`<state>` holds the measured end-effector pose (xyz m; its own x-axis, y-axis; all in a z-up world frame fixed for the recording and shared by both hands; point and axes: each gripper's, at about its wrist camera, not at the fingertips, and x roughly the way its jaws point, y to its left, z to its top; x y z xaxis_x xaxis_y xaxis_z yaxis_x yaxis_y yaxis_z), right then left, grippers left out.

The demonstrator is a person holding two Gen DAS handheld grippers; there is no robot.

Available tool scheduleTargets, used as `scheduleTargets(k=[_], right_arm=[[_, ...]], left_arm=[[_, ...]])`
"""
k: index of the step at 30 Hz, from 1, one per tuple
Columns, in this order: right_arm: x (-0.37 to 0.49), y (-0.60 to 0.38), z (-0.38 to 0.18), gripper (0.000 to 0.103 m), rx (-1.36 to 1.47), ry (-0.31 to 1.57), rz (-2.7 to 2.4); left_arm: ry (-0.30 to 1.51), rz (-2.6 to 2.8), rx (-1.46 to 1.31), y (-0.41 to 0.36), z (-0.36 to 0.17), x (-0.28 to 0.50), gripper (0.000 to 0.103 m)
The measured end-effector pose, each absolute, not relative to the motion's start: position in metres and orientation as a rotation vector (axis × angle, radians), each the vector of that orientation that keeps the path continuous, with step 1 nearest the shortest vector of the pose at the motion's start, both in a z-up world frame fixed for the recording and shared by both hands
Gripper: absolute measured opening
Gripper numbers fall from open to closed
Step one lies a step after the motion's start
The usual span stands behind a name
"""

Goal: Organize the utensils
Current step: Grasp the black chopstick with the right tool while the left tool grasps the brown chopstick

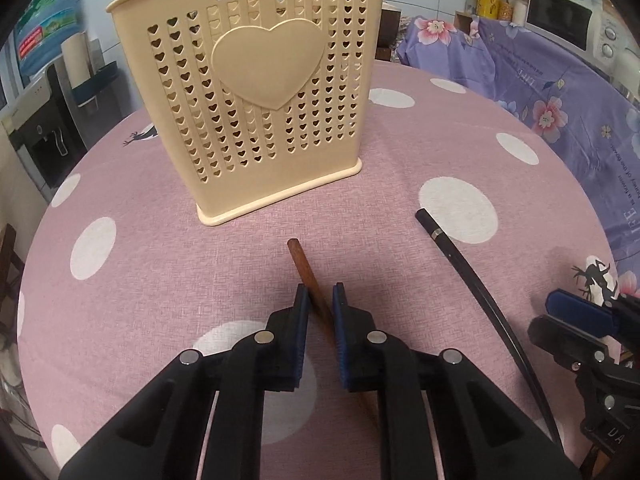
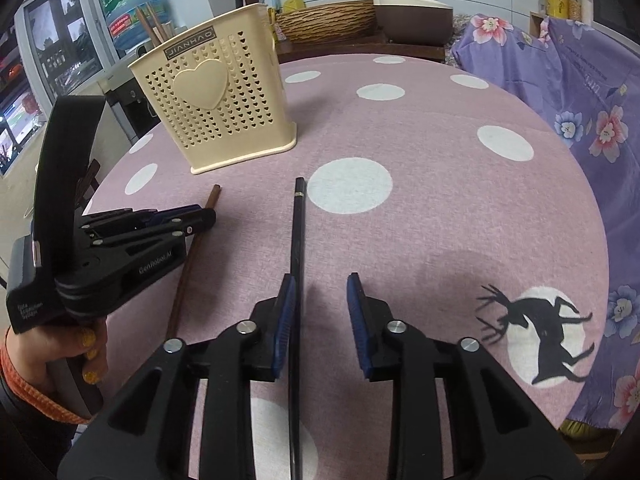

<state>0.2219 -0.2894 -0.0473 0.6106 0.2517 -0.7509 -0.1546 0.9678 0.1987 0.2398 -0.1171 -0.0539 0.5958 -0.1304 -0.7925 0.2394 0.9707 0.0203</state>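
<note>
A cream perforated utensil holder (image 1: 252, 92) with a heart on its front stands on the pink dotted table; it also shows in the right wrist view (image 2: 216, 108), with brown sticks standing in it. A brown wooden chopstick (image 1: 306, 270) lies on the cloth between the fingers of my left gripper (image 1: 320, 294), whose jaws are narrowly apart around it. A black chopstick (image 2: 298, 236) lies beside the left finger of my right gripper (image 2: 320, 284), which is open; it also shows in the left wrist view (image 1: 472, 276). The left gripper also shows in the right wrist view (image 2: 200, 214).
The round table (image 2: 440, 200) has a pink cloth with white dots and a deer print (image 2: 540, 328). A purple floral cloth (image 2: 580, 92) hangs at the right. A rice cooker (image 2: 412, 12) and woven basket (image 2: 328, 20) stand behind the table.
</note>
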Motion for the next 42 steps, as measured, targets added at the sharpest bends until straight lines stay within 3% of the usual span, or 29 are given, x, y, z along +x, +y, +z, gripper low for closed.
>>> scheduleTargets(k=[2,4,5,9,12,17,24,42], right_arm=[[0.225,-0.286,-0.046,0.037,0.104,0.881,0.239],[0.230,-0.281,-0.047,0.037,0.086,0.885,0.248],[0.234,-0.278,-0.047,0.037,0.073,0.890,0.257],[0.249,-0.269,-0.050,0.037,0.033,0.911,0.280],[0.264,-0.264,-0.052,0.035,-0.002,0.920,0.282],[0.286,-0.257,-0.057,0.017,-0.042,0.931,0.285],[0.296,-0.248,-0.059,0.013,-0.070,0.914,0.281],[0.294,-0.244,-0.060,0.009,-0.092,0.889,0.260]], left_arm=[[0.915,-0.204,0.112,-0.114,-0.053,0.240,0.017],[0.917,-0.194,0.104,-0.115,-0.054,0.240,0.035],[0.918,-0.183,0.106,-0.114,-0.054,0.239,0.039],[0.894,-0.158,0.119,-0.113,-0.056,0.233,0.042],[0.895,-0.158,0.118,-0.112,-0.056,0.235,0.040],[0.898,-0.161,0.122,-0.112,-0.054,0.243,0.024],[0.893,-0.163,0.134,-0.116,-0.054,0.248,0.013],[0.875,-0.155,0.097,-0.112,-0.055,0.245,0.011]])
